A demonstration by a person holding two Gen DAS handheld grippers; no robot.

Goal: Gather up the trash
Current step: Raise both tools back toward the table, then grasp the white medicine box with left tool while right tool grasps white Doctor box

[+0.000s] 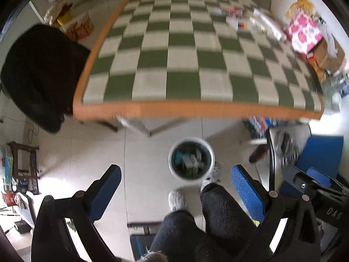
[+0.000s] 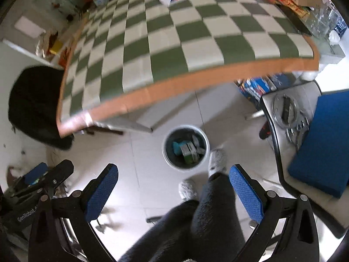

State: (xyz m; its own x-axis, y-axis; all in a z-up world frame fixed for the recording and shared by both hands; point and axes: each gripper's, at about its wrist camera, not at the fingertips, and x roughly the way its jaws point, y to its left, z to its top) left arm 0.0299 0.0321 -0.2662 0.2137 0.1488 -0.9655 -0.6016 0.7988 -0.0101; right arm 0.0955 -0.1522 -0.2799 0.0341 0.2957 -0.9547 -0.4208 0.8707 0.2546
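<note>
I hold my left hand-held gripper (image 1: 176,182) above the pale tiled floor (image 1: 98,152), its blue textured pads (image 1: 247,193) spread wide and pinching nothing; between them I see my own legs in dark fleece trousers (image 1: 209,214) and grey fuzzy slippers (image 1: 177,199). Far left in that view, a black office chair (image 1: 41,74) stands against the orange-edged worktop (image 1: 196,109), which carries a green-and-white chequered cloth (image 1: 174,54). Just ahead of the slippers stands the round white waste bin with a dark liner (image 1: 191,160), on the floor in front of the worktop's near edge, holding teal and green packets. Boxes and wrappers (image 1: 257,21) lie in a blurred heap on the worktop's far right corner. My right hand-held gripper (image 2: 173,184) is equally wide apart and empty, touching nothing, and it looks down on the same bin (image 2: 186,147) from just above. At its right, a blue cushioned chair seat (image 2: 322,144) sits beside a grey surface with metal rings (image 2: 290,113).
</note>
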